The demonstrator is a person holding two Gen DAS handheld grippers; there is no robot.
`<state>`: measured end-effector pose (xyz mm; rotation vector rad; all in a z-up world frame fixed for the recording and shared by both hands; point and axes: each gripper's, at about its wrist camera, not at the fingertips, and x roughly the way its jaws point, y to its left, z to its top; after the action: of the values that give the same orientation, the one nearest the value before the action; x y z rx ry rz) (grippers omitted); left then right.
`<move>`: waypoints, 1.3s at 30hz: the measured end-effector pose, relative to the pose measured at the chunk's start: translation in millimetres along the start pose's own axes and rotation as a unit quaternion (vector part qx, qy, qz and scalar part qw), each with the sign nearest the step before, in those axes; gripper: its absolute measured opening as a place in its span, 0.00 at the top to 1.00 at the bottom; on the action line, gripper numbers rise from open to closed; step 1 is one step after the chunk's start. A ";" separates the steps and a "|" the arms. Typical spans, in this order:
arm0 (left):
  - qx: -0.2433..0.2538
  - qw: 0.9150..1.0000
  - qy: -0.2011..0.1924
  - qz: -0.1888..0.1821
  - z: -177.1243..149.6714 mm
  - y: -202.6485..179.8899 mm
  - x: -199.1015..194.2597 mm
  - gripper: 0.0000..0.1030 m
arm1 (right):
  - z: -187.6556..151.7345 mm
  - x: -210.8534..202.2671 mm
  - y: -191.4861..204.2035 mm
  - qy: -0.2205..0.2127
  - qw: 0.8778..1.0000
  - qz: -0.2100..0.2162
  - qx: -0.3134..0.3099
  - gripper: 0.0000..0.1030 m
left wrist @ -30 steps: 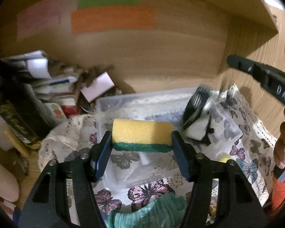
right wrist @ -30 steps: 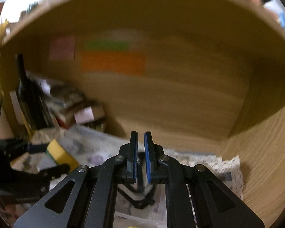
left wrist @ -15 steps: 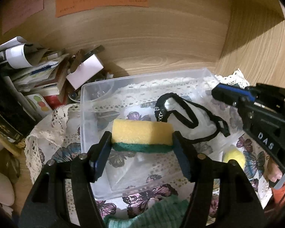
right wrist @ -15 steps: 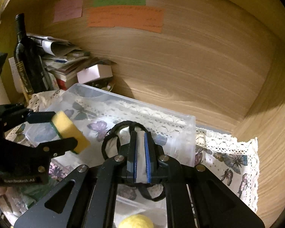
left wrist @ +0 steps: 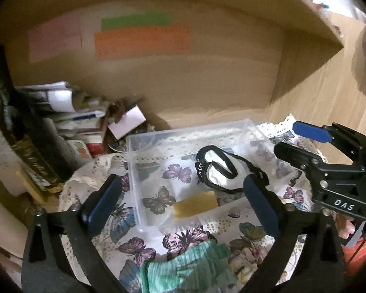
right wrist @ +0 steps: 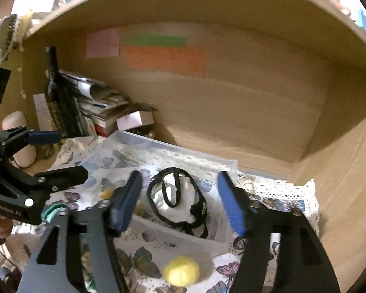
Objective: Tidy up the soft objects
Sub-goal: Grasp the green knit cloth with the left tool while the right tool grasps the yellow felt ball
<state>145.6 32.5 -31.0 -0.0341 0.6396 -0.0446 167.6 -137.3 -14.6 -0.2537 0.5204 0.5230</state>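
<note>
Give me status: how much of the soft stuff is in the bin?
Done: sponge and black-trimmed white fabric piece lie in the clear bin. In hand: nothing; left gripper and right gripper have jaws open. Left: yellow ball and green cloth, outside on the butterfly cloth.

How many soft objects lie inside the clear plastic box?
2: the yellow rectangular sponge near the front wall of the clear plastic box, and the white cloth mask with black straps behind it. Others may be hidden.
</note>
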 end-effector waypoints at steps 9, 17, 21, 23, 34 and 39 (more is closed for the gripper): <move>0.009 1.000 0.009 -0.008 -30.7 0.0 -14.8 0.00 | -29.3 -19.1 -0.4 0.007 1.000 0.003 0.013 0.23; -0.001 0.998 0.058 0.003 -70.9 4.0 1.7 0.00 | -67.2 -4.9 -3.1 0.059 0.998 0.004 0.028 0.23; -0.007 0.996 0.084 0.000 -87.0 8.6 14.1 0.00 | -85.7 10.5 -8.3 0.097 0.994 0.009 0.053 0.23; -0.009 0.995 0.097 0.000 -93.0 9.7 21.8 0.00 | -92.3 16.8 -9.7 0.111 0.992 0.010 0.060 0.23; -0.029 0.993 0.111 -0.039 -103.4 14.1 35.9 0.31 | -103.1 42.3 -14.2 0.157 0.985 0.023 0.068 0.60; -0.008 0.995 0.097 -0.036 -104.7 7.6 29.6 0.60 | -103.5 35.3 -16.9 0.143 0.987 0.026 0.074 0.62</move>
<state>107.1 36.6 -133.0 -0.0686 0.8324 -0.1125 160.8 -174.1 -118.7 -0.1745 0.8426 0.4986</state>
